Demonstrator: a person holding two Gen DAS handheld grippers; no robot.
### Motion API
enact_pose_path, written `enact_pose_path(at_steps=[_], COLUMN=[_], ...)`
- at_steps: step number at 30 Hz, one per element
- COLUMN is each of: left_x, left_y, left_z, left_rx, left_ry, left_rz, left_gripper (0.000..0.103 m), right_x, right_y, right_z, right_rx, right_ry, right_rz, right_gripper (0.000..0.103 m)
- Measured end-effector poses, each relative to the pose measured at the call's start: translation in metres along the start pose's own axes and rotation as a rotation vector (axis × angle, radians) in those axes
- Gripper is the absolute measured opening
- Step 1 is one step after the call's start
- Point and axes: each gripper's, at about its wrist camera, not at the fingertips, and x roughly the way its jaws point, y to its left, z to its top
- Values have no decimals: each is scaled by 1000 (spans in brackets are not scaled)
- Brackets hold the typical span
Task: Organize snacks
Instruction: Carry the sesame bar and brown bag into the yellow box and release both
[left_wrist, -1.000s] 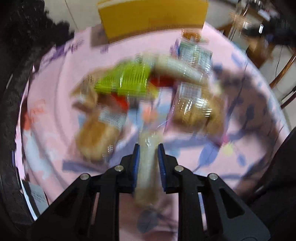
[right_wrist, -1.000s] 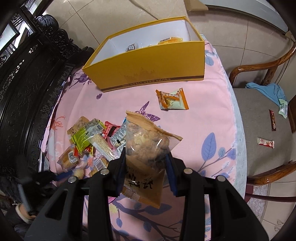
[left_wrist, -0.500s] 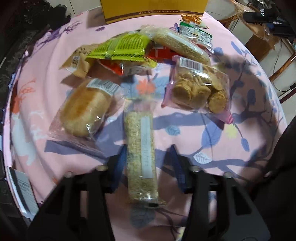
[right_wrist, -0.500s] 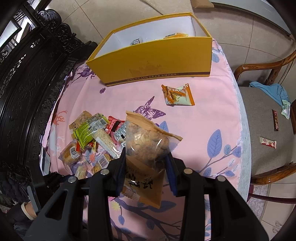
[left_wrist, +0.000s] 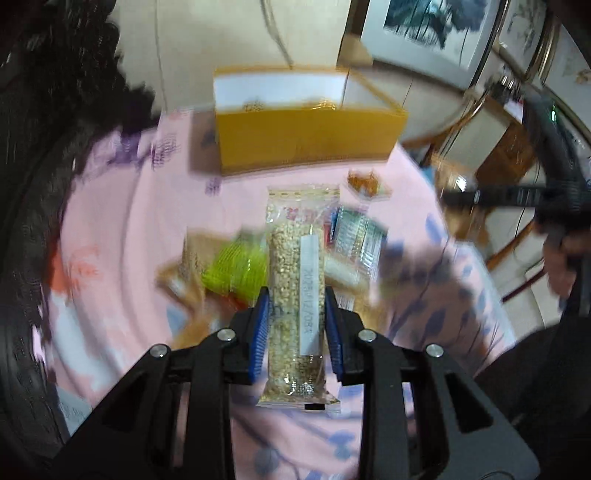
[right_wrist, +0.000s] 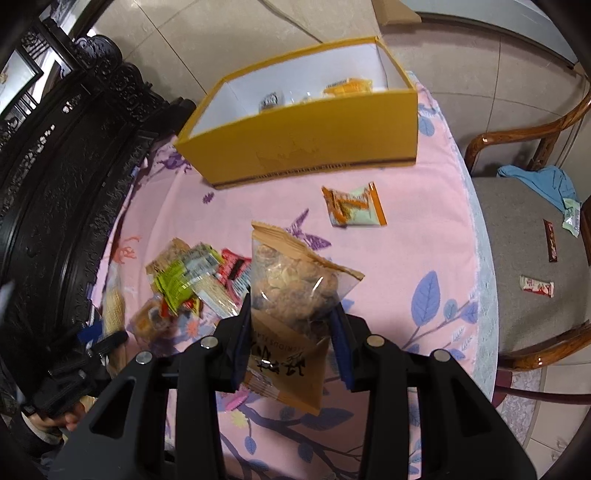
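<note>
My left gripper (left_wrist: 296, 317) is shut on a long clear pack of sesame-like grain bar (left_wrist: 295, 266) and holds it above the pink table. My right gripper (right_wrist: 291, 328) is shut on a clear-and-brown bag of round cookies (right_wrist: 291, 291), held above the table. The open yellow box (right_wrist: 306, 147) stands at the far side with a few snacks inside; it also shows in the left wrist view (left_wrist: 306, 144). A pile of snack packs (right_wrist: 188, 280) lies left of the right gripper. An orange-and-mint packet (right_wrist: 354, 206) lies alone near the box.
The pink flowered tablecloth (right_wrist: 424, 258) covers the round table. A wooden chair (right_wrist: 528, 258) at the right holds small snack bars and a blue cloth. Dark carved furniture (right_wrist: 55, 166) stands at the left.
My left gripper has closed on the grain bar and lifted it off the table, now facing the yellow box. My right gripper has moved a little nearer the box, still holding the cookie bag.
</note>
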Motion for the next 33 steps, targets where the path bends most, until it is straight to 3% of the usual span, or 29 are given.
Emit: enact_pose_path(at_steps=[5,11,20,21,23,24,25,29,33], left_x=[-12,-10,24,28,31,26,21,-3,-13], left_y=[-8,-4,9,10,13,14,14,16,23], left_z=[77,179,292,299,314,316,318,308,287], left_rx=[22,13,6,-3,-36,-53,-55,-73,-122], left_ry=[-130,-247,-300,-301,-315,-353,-375,-431,-407], left_rz=[-7,-10,35,47,134,183,191,161,143], left_gripper=[28,28,29,34,101,101,101,101,101], right_x=[-21,-45,-39,-34,-31,-34,-43,-59,-57], right_y=[7,16,17,17,16,14,12,12,10], right_z=[38,110,211,221,238,240,243,237,216], right_rx=[-33,-97,-157,-167,-156,-137,-115,-131,-134], right_ry=[-92,-237,-334,-330,-335,-352,-387,-437,-400], right_rz=[15,5,-11,-17,-39,-40,-14,7,36], right_gripper=[39,39,39,40,57,74,81,83,83])
